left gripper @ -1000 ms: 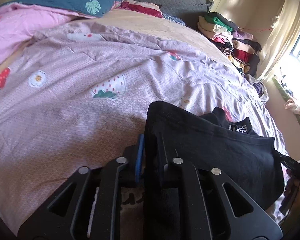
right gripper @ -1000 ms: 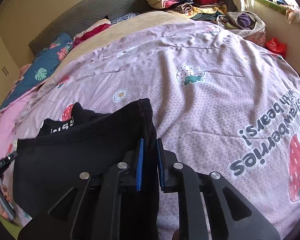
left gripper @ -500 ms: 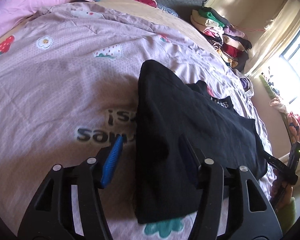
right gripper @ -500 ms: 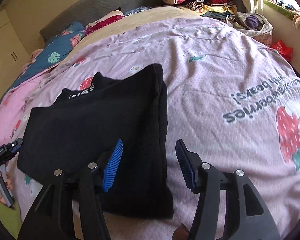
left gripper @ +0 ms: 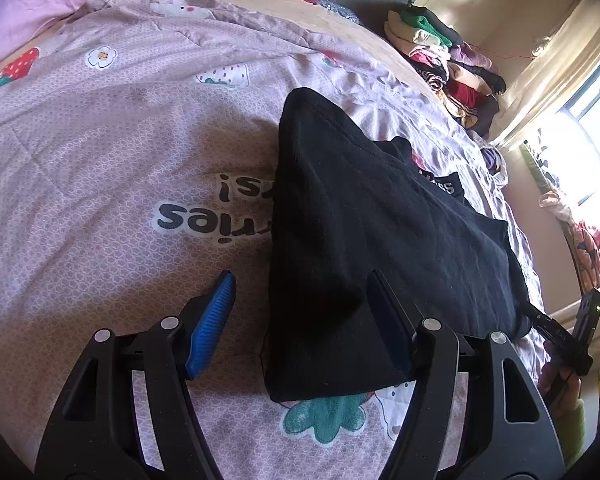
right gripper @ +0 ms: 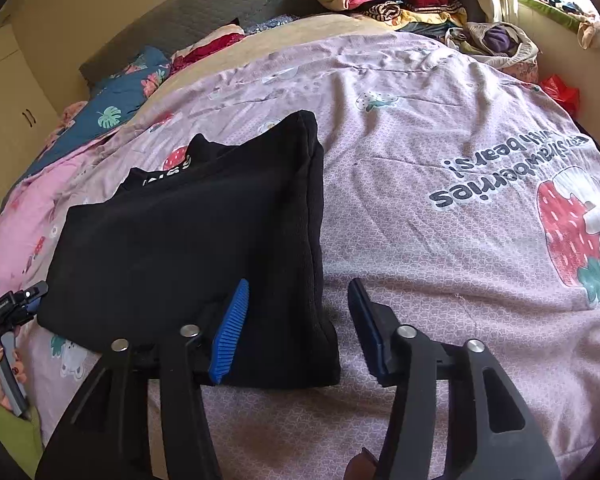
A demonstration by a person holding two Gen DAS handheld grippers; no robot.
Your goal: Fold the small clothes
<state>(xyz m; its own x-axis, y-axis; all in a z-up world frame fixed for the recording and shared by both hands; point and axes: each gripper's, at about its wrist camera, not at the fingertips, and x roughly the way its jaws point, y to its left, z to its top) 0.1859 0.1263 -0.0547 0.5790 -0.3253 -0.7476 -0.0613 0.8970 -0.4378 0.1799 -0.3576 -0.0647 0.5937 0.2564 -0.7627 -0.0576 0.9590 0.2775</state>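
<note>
Black folded garment (left gripper: 364, 240) lies flat between both grippers' spread, empty jaws.

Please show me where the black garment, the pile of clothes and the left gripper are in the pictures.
black garment (right gripper: 188, 248): right wrist view, middle of its folded top layer.
pile of clothes (left gripper: 444, 60): left wrist view, centre of the stack.
left gripper (left gripper: 300, 292): left wrist view, midway between its open fingertips.

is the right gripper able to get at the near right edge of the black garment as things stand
Probably yes: the right gripper is open, its fingers straddling the black garment's folded edge on the quilt, with nothing between them.
</note>
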